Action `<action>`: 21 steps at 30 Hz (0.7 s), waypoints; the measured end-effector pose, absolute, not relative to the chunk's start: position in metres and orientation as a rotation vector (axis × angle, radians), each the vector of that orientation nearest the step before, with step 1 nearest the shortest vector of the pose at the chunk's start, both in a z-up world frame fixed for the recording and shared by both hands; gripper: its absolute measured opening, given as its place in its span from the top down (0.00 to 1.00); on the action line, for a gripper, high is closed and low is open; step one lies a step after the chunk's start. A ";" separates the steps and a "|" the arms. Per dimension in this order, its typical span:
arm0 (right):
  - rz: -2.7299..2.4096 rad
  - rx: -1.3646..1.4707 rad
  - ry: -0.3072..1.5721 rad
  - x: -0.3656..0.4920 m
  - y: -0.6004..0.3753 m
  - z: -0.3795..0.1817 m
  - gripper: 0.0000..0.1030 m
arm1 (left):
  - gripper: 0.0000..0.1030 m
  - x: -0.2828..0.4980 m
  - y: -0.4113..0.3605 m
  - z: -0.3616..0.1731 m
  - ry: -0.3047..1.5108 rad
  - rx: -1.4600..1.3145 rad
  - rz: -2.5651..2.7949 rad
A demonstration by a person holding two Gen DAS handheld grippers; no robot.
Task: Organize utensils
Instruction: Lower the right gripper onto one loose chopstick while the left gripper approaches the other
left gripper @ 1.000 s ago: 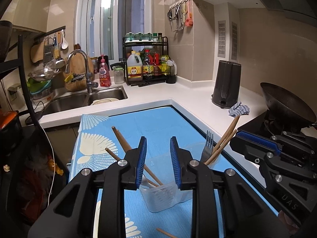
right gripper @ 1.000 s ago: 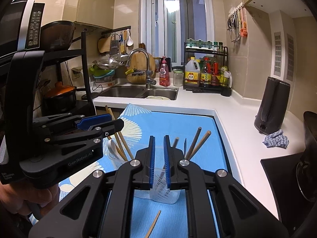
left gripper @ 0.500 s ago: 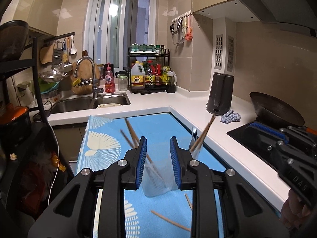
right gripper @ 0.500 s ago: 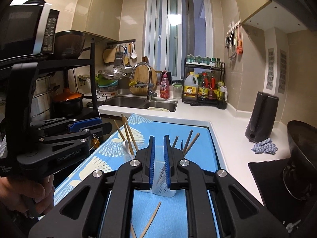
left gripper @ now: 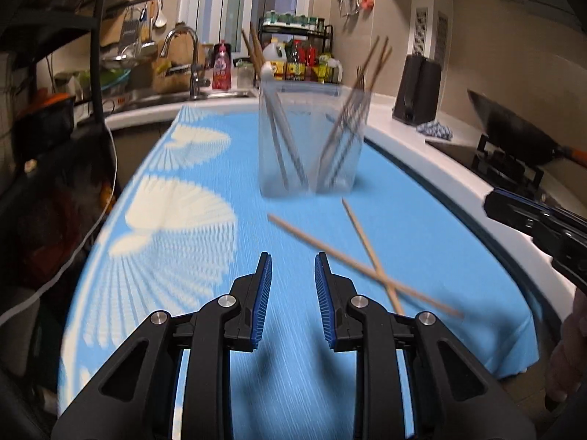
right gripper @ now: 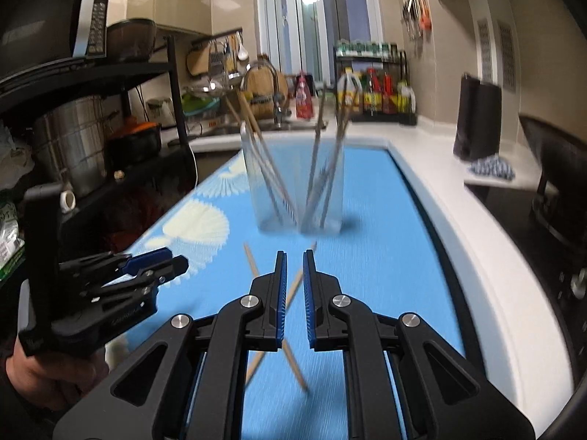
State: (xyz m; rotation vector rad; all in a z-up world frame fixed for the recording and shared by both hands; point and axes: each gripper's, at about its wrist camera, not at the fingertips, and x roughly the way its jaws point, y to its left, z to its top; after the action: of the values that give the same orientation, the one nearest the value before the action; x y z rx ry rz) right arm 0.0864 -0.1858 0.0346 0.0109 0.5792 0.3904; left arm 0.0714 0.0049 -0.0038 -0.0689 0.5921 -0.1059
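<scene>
A clear plastic container (left gripper: pixel 308 139) (right gripper: pixel 297 190) stands upright on the blue patterned cloth (left gripper: pixel 422 220) (right gripper: pixel 385 238). It holds several wooden chopsticks and a fork. Two loose chopsticks (left gripper: pixel 367 267) (right gripper: pixel 253 264) lie crossed on the cloth in front of it. My left gripper (left gripper: pixel 292 260) (right gripper: pixel 172 262) hovers low over the cloth, just left of the crossed pair, open and empty. My right gripper (right gripper: pixel 293 256) (left gripper: pixel 532 220) hangs over the crossing point, its jaws a narrow gap apart with nothing between them. Both views are motion-blurred.
A black kettle (left gripper: pixel 418 88), a blue rag (left gripper: pixel 434 130) and a wok (left gripper: pixel 513 135) on the hob sit to the right. The sink faucet (left gripper: pixel 190 58) and a bottle rack (left gripper: pixel 301 58) are behind. A black shelf (right gripper: pixel 91 73) with pots stands left. A hand (right gripper: pixel 47 377) holds the left gripper.
Both grippers have drawn back from over the container and sunk toward the cloth. The container now stands farther ahead and the crossed chopsticks lie close. Jaw gaps look unchanged.
</scene>
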 end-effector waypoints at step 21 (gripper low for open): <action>0.454 -0.039 0.767 0.092 -0.165 -0.030 0.92 | 0.75 0.047 -0.004 -0.053 0.640 -0.077 -0.078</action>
State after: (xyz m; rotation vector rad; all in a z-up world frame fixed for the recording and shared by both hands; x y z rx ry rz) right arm 0.0917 -0.1648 -0.0297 -0.0393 0.7674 0.4543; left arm 0.0469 -0.0036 -0.0531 -0.0773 0.6404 -0.0779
